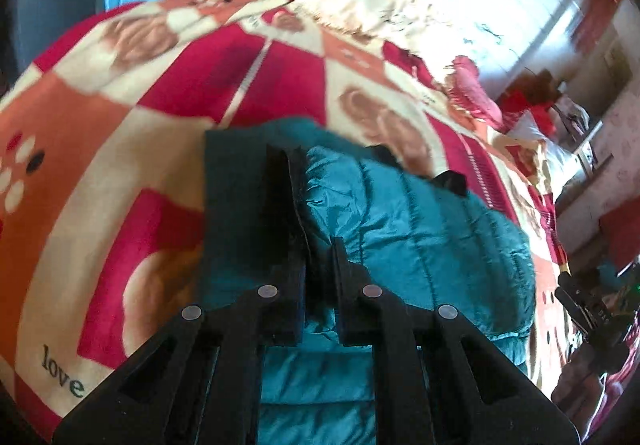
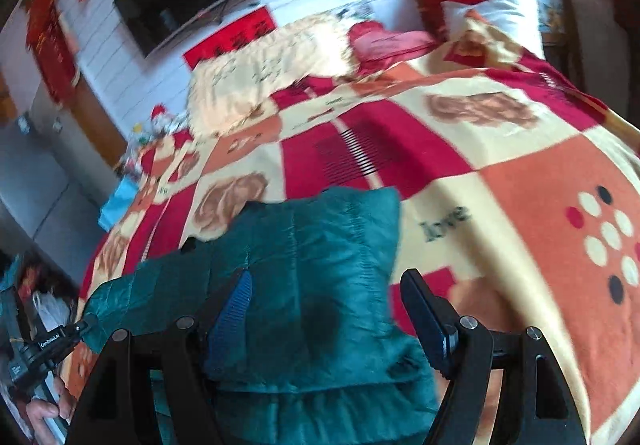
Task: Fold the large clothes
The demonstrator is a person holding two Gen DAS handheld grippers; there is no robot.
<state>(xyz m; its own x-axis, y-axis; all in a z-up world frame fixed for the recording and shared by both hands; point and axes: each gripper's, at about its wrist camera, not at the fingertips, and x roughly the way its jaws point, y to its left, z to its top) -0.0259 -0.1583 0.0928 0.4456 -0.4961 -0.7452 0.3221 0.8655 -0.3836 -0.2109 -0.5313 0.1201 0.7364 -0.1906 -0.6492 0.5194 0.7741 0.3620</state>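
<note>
One cream pillow (image 2: 264, 73) beyond teal jacket (image 2: 320, 265) on blanket (image 2: 520, 173).

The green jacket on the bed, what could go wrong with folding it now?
1. The left tongs pinch only the dark edge of the jacket, so it might slip out.
2. The right tongs stand open above the puffy jacket, holding nothing, so that side could sag or bunch.
3. The blanket underneath might drag along.
</note>
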